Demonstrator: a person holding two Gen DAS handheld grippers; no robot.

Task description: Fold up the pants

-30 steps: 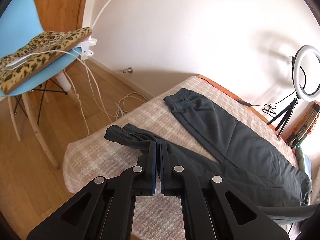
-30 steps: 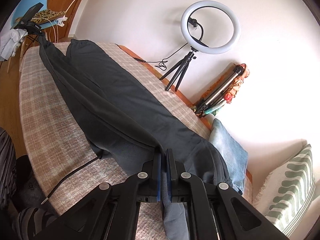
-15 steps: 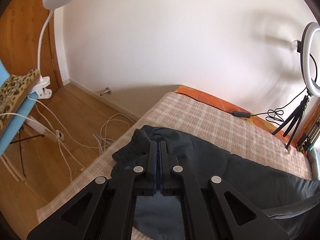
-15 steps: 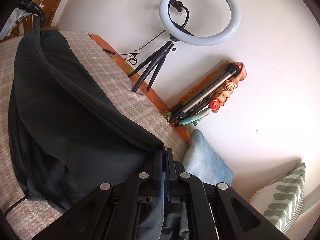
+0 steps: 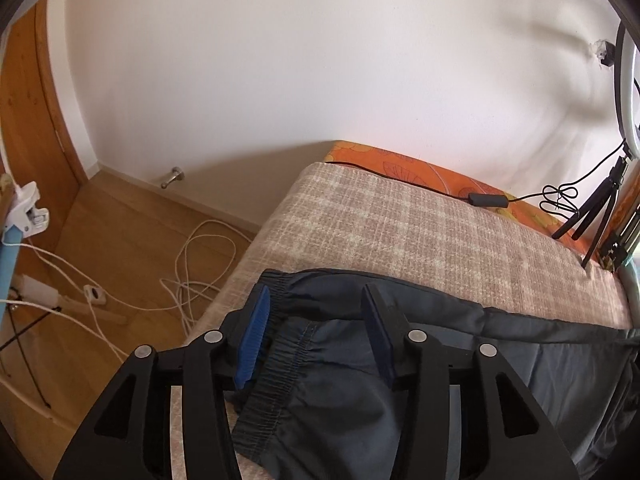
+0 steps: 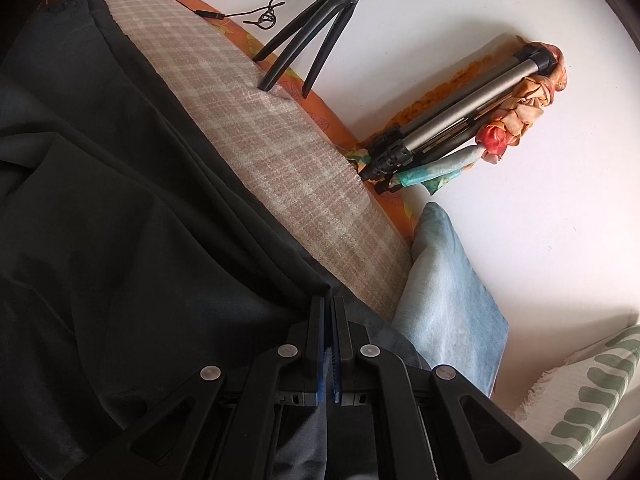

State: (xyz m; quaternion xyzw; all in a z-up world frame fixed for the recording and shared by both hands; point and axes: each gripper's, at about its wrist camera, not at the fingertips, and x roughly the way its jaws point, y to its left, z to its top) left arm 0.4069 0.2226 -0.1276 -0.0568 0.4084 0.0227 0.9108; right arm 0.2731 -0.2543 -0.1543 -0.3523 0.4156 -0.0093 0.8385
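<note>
left gripper wide apart over pants waistband | right gripper clamps pants fabric | bed bare beyond

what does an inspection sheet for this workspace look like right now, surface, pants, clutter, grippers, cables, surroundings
surface: bed under a plaid cover, orange sheet along the wall edge.
job's things: dark pants spread on the cover, elastic cuff at the near end.
clutter: ring light tripod, folded tripod wrapped in floral cloth, light blue pillow, green-patterned cushion.
grippers: left hand-held gripper open over the cuff; right hand-held gripper shut on the pants.
cables: black cord with inline switch on the sheet; white cords on the floor.
surroundings: white wall, wooden floor, door stop.
</note>
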